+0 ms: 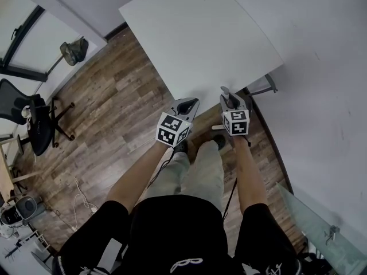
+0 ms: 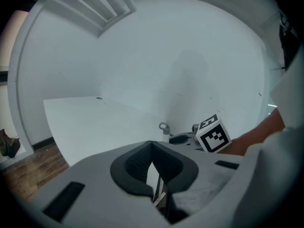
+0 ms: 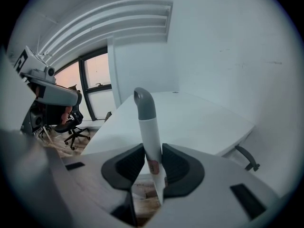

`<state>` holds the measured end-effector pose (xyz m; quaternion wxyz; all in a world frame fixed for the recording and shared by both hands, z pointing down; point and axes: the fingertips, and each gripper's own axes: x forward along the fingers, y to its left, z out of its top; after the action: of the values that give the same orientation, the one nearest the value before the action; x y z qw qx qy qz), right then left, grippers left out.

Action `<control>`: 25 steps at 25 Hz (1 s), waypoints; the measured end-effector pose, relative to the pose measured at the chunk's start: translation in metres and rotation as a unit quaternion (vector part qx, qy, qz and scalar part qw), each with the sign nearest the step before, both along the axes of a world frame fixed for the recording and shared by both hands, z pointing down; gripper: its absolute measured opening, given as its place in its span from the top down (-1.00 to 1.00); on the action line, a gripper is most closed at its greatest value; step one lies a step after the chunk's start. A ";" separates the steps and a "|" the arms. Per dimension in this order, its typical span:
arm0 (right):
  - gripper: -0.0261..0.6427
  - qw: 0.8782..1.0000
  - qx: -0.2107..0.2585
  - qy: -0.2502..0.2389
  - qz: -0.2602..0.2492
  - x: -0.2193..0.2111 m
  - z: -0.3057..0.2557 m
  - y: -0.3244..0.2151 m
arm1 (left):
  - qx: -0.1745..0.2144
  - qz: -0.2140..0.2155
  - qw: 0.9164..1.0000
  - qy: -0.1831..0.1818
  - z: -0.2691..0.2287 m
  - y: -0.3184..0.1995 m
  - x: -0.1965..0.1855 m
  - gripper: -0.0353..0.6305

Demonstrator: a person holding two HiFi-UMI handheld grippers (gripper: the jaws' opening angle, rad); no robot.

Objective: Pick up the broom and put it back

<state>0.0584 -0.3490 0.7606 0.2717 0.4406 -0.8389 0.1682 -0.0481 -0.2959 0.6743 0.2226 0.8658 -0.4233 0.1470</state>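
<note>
Looking steeply down in the head view, a white table point(image 1: 200, 39) is found just beyond both sets of fingertips, and a white wall point(image 1: 321, 96) lies to the right of the right gripper point(image 1: 231, 103). Wood floor point(image 1: 109, 107) is spread below and to the left of the left gripper point(image 1: 189, 103), and an office chair point(image 1: 34, 122) stands well off on that side. The grey-capped top of the broom handle point(image 1: 225, 90) is seen rising just past the right gripper's fingertips. Both forearms point(image 1: 143, 165) are held forward, nearly parallel, with the grippers tilted downward, side by side and apart.

In the left gripper view, the fingers point(image 2: 135, 163) of the left gripper point(image 2: 152, 146) are pressed together at their tips. A thin pale sliver is shown in the slit behind them, and what it is cannot be told. Beyond the tips the table is spread, backed by the wall. To the right of the tips the right gripper's marker cube point(image 2: 213, 134) is seen, with the handle's ringed cap just left of it.

In the right gripper view, the broom handle point(image 3: 146, 122) is stood upright between the pads point(image 3: 128, 163) of the right gripper point(image 3: 152, 158) and is pinched from both sides, its grey cap well above the tips. The table is met beyond the fingers, and its grey bracket point(image 3: 247, 158) is seen off to their right. The left gripper is found at the far left, with the office chair and a window point(image 3: 97, 87) beyond it.
</note>
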 end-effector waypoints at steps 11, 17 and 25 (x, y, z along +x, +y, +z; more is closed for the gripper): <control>0.57 1.000 0.010 0.019 0.006 0.003 -0.005 0.006 | 0.002 0.001 1.000 0.002 -0.004 0.003 -0.007 0.84; 0.57 0.999 0.011 0.022 0.027 0.013 -0.011 0.018 | 0.005 0.017 1.000 0.004 -0.011 0.005 -0.006 0.84; 0.58 0.997 0.017 0.023 0.068 0.036 -0.021 0.042 | 0.011 0.051 0.999 0.008 -0.020 0.013 0.006 0.84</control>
<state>0.0948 -0.3067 0.7392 0.2716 0.5051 -0.8031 0.1617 -0.0418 -0.2826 0.6543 0.2085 0.8898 -0.3786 0.1467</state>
